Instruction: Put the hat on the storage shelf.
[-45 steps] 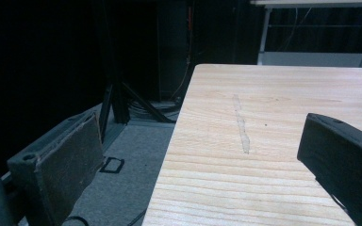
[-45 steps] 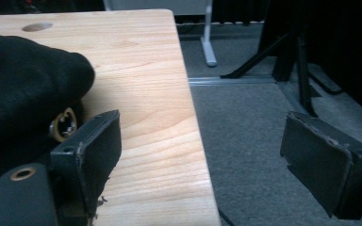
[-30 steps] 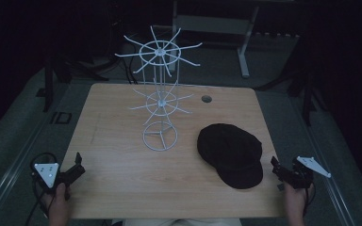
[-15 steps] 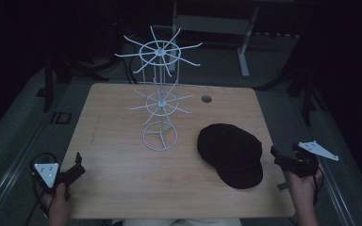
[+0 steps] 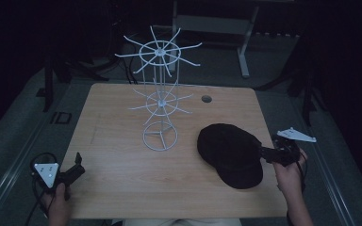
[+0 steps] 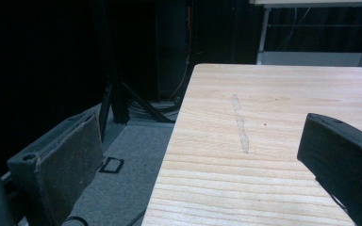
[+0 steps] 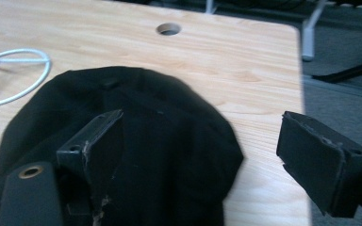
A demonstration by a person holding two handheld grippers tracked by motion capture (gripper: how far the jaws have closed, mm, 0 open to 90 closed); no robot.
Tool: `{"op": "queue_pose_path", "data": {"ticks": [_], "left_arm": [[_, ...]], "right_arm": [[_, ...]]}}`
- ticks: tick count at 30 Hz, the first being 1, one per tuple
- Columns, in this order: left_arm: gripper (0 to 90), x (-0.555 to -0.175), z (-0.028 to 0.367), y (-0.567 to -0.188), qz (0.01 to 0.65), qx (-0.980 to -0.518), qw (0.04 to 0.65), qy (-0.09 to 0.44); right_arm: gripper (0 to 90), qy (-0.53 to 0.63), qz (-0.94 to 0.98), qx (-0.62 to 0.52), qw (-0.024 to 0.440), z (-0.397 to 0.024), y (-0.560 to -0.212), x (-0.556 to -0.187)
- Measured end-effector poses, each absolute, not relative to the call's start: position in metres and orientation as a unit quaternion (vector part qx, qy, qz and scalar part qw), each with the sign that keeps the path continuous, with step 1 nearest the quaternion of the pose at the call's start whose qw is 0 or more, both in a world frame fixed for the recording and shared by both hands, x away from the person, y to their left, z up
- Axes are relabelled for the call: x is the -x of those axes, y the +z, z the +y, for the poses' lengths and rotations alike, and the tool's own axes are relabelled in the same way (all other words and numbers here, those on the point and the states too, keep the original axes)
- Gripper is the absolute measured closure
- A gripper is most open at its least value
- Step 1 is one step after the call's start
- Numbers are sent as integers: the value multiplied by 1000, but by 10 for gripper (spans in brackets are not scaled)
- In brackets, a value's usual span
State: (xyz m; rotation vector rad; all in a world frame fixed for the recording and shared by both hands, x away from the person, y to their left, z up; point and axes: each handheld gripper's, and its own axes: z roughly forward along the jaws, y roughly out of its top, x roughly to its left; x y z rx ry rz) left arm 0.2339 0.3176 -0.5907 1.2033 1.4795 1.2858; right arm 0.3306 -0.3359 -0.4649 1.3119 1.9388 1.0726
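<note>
A black cap [image 5: 231,153] lies flat on the right half of the wooden table [image 5: 122,188]. A white wire rack [image 5: 160,99] with two tiers of spokes stands at the middle. My right gripper [image 5: 265,153] hovers at the cap's right edge, pointing left at it. Its jaws stand open and have just been closing a little. In the right gripper view the cap [image 7: 136,141] lies under the left jaw, its edge below the gap of the right gripper [image 7: 202,146], and no pad presses on it. My left gripper [image 5: 78,165] rests open at the table's front left corner, the left gripper [image 6: 198,155] holding nothing.
A round cable hole [image 5: 207,99] sits in the table behind the cap. The rack's ring base [image 7: 9,70] lies left of the cap. Dark floor, stands and a bench frame [image 5: 245,28] surround the table. Bare wood stretches between the rack and the front edge.
The right gripper has lifted and moved forward and slightly left, up to the cap's right edge. The left gripper, the cap and the rack have stayed put.
</note>
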Motion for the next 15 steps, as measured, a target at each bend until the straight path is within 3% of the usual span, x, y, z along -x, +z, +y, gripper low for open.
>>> {"op": "queue_pose_path", "data": {"ticks": [15], "left_arm": [[13, -234, 318, -591, 587, -477, 410, 509]], "right_arm": [[113, 395, 767, -456, 218, -284, -476, -372]]}}
